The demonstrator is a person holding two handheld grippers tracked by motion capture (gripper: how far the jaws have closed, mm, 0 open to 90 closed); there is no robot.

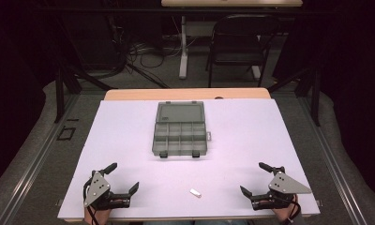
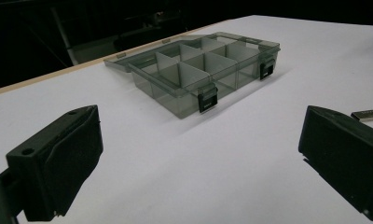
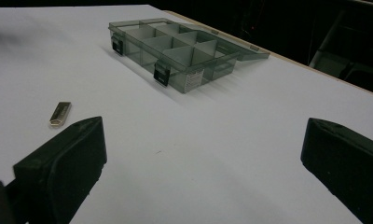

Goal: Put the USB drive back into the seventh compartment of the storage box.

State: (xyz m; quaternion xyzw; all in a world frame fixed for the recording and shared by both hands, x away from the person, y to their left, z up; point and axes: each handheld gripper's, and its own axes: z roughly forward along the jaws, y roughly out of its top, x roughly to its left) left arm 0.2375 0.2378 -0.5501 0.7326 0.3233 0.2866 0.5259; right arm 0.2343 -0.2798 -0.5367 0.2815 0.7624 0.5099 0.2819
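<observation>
1. The small metal stick (image 1: 195, 192), which looks like a USB drive, lies flat on the white table (image 1: 251, 136) at the lower middle of the high view, between the two tongs and touching neither.
2. I judge it light, rigid and smooth, so it could slip; it lies low, and a pinch across its narrow long sides should hold best.
3. The open compartment box (image 1: 180, 136) sits at the centre of the high view, well apart from the stick. It looks like thin, stiff, smoky plastic, light enough to slide if nudged, with two black latches on its near edge.
4. The left tongs (image 1: 121, 177) and the right tongs (image 1: 251, 177) both stand released, jaws wide apart with nothing between them.
5. A small white label (image 3: 194, 80) on the box wall bears print too small to read; no brand is legible.
</observation>
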